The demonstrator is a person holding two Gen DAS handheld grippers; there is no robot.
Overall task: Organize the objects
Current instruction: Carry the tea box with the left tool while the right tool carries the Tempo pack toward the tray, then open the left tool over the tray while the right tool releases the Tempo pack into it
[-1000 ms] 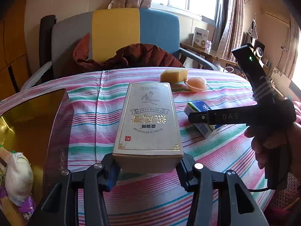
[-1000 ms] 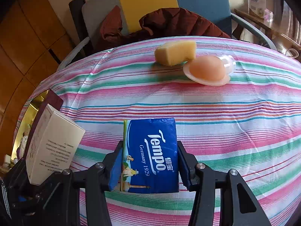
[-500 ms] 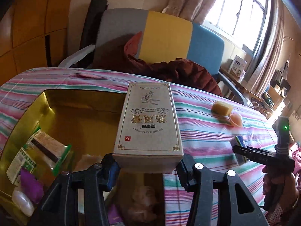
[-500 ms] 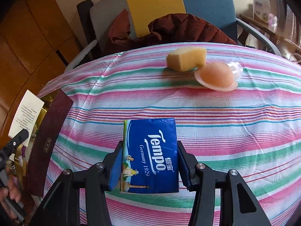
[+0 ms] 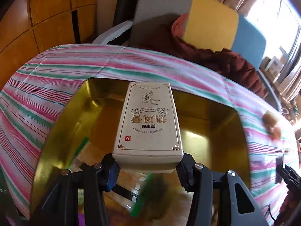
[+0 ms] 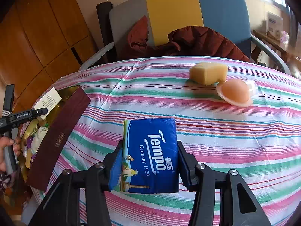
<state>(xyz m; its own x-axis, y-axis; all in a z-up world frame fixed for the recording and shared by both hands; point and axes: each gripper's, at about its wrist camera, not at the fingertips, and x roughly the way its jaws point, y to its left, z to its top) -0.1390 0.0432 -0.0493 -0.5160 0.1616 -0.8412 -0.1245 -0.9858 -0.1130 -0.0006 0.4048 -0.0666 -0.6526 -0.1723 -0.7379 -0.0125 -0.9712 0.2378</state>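
Left gripper (image 5: 148,166) had its fingers clamped on the near end of a beige carton (image 5: 148,124) – held in the air above the open gold-lined box (image 5: 222,124), not touching it. Blurred packets lay in the box under the carton; could not tell what they were. Right gripper (image 6: 149,168) pinched a blue Tempo tissue pack (image 6: 150,156) by both sides, over the striped tablecloth (image 6: 235,141), clear of the box's maroon wall (image 6: 58,137) – contact with the cloth not clear. Far across the cloth sat a yellow sponge (image 6: 207,72), touching a peach jelly cup (image 6: 235,94). A striped armchair (image 6: 175,13) with a brown jacket (image 6: 203,39) stood behind the table.
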